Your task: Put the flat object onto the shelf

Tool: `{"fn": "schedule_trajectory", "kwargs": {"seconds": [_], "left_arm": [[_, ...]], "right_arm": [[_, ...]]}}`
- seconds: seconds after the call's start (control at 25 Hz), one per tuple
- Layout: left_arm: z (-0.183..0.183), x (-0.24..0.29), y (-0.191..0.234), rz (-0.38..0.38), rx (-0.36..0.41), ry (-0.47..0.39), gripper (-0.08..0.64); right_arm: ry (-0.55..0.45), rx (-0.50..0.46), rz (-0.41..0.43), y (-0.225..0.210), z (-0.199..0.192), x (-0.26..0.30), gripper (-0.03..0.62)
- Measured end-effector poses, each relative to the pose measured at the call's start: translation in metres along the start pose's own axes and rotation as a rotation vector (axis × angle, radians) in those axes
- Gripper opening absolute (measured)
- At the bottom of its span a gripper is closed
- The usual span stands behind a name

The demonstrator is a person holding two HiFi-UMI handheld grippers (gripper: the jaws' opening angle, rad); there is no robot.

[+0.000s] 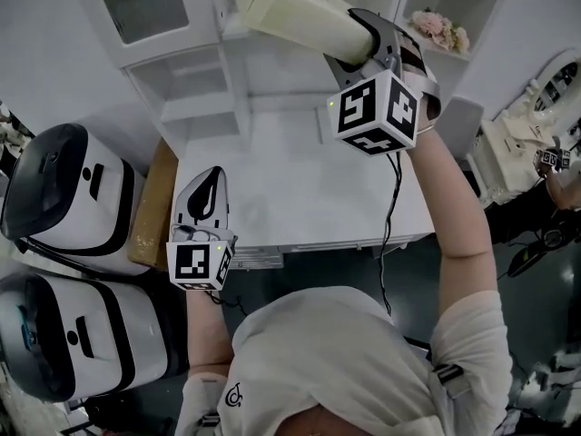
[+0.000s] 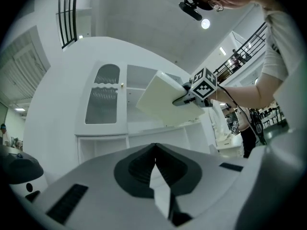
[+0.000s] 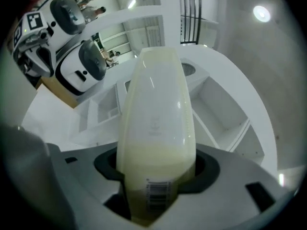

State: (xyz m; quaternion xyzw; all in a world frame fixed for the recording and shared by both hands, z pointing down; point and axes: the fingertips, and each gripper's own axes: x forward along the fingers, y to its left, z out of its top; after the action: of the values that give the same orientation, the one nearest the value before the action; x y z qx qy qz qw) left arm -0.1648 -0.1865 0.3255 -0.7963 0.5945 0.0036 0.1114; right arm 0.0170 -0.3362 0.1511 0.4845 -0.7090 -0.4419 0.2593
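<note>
A flat cream-coloured slab (image 1: 304,12) is held up in the air in front of the white shelf unit (image 1: 186,89). My right gripper (image 1: 359,34) is shut on its near end, where a barcode label (image 3: 157,194) shows between the jaws. The slab (image 3: 156,128) stretches away from the camera toward the shelf compartments (image 3: 218,114). From the left gripper view the slab (image 2: 165,102) hangs tilted before the shelves. My left gripper (image 1: 207,193) is low over the white tabletop (image 1: 300,189), jaws shut with nothing in them.
Two white-and-black appliances (image 1: 64,189) stand at the left beside a brown board (image 1: 152,203). A bunch of pink flowers (image 1: 440,30) sits in an upper right shelf compartment. A cabinet door with a glass panel (image 2: 101,99) is left of the open shelves.
</note>
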Motion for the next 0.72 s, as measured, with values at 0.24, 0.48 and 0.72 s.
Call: {"fn": "schedule_trajectory", "kwargs": {"seconds": [0.24,0.48,0.72], "left_arm": [[-0.004,0.007,0.006,0.033,-0.005,-0.003,0.011],[-0.015,0.01,0.01,0.04,-0.016,0.005,0.012],[-0.022,0.02,0.04,0.029,-0.025,0.011,0.011]], "right_arm": [[0.057,-0.223,0.087,0.019,0.015,0.021,0.273],[0.062,-0.375,0.054,0.026,0.032,0.042,0.278],[0.111,-0.397,0.082,0.038,0.029,0.077,0.282]]}}
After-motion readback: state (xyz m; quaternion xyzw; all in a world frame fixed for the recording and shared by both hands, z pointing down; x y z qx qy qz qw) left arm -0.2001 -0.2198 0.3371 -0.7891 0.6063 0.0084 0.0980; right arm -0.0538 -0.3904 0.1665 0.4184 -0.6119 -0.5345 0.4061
